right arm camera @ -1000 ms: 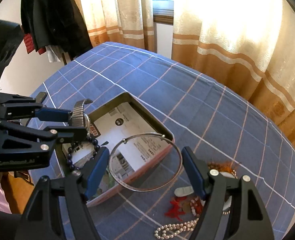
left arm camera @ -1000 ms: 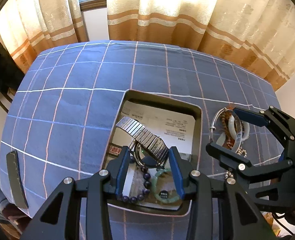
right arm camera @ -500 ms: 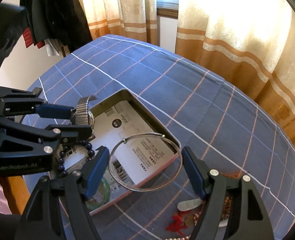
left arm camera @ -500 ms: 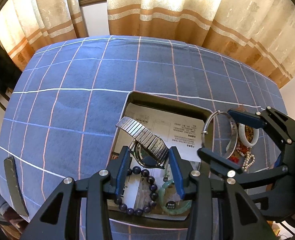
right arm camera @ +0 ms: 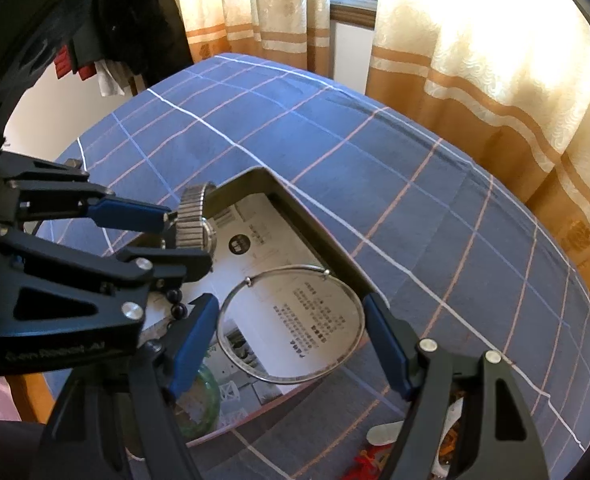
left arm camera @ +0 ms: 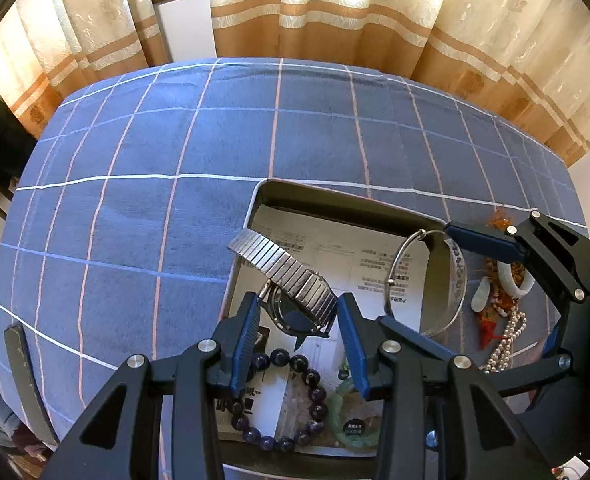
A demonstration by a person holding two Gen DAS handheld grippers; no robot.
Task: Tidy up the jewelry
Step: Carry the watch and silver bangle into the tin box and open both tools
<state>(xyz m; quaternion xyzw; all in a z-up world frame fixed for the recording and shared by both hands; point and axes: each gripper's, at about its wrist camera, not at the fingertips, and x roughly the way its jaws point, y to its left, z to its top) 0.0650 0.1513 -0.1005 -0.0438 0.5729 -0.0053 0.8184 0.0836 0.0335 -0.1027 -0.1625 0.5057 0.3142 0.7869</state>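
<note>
Left tool grips the steel watch above the tray, right tool clamps the thin silver bangle over its near edge. Both look mid-placement: lower, then release beside the beads; the desk stretches beyond.

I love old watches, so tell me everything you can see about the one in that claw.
The wristwatch has a silver metal expansion band of ribbed links and a round, dark-faced case. The left claw is shut on it at the case, holding it above the open tin box. The band arches up and away from the fingers. Only the fingers appear to touch it.
</note>
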